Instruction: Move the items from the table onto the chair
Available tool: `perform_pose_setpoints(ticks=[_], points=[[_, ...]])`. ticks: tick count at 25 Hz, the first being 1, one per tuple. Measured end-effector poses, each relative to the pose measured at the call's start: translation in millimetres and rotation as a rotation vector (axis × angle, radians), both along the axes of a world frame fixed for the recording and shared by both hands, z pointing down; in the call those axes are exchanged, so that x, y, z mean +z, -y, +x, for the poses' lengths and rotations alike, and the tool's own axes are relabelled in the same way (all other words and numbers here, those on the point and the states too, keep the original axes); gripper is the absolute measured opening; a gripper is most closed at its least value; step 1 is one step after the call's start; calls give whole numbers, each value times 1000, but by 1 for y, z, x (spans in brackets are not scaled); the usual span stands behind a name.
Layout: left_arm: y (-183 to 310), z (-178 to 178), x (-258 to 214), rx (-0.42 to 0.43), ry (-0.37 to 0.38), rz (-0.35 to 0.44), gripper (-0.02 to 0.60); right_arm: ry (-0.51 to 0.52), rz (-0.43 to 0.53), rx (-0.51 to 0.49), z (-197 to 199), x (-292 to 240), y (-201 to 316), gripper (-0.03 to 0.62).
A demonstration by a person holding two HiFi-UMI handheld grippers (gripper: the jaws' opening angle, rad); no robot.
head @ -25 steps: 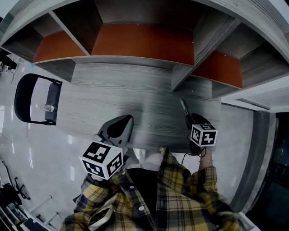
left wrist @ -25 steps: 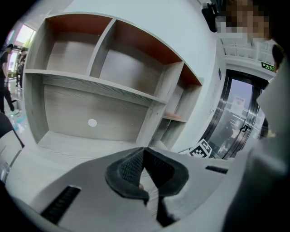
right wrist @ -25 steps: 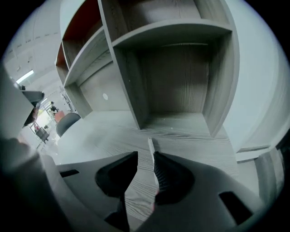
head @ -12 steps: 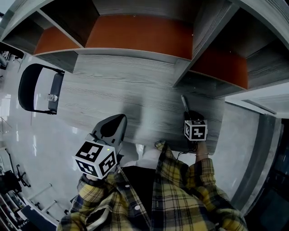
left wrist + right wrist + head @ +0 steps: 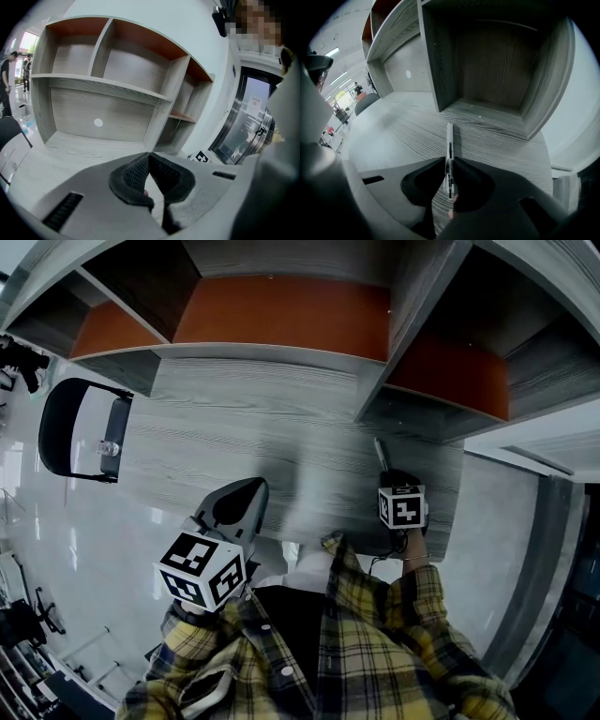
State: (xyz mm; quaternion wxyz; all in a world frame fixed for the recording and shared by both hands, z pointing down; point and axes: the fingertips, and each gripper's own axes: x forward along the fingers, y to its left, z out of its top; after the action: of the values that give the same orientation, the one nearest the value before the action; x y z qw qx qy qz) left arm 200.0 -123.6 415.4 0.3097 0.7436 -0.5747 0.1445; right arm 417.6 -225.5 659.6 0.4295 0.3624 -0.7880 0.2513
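At far left the chair [image 5: 49,432] is seen beside the counter [image 5: 244,427], with a small clear object [image 5: 110,447] on it. The left hand-held gripper [image 5: 149,157] is held clenched and empty over the counter's near edge. The right hand-held gripper [image 5: 449,161] has just been closing and is clamped on the white pen [image 5: 449,140], which lies on the counter before the right-hand shelf compartment [image 5: 497,61].

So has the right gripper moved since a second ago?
Yes. The right gripper has sunk toward the desk onto the pen, its jaws just closing on it.
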Motion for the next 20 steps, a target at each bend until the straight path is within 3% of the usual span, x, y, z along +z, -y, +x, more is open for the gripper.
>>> perform_pose_setpoints(ticks=[6, 12, 20], points=[[-8, -14, 4, -35, -1, -4, 3, 94, -29, 45, -11, -16, -3, 63], [-24, -41, 7, -99, -15, 1, 3, 232, -47, 29, -56, -48, -16, 63], [-72, -117, 5, -204, -43, 35, 3, 282, -18, -155, -166, -92, -55, 63]])
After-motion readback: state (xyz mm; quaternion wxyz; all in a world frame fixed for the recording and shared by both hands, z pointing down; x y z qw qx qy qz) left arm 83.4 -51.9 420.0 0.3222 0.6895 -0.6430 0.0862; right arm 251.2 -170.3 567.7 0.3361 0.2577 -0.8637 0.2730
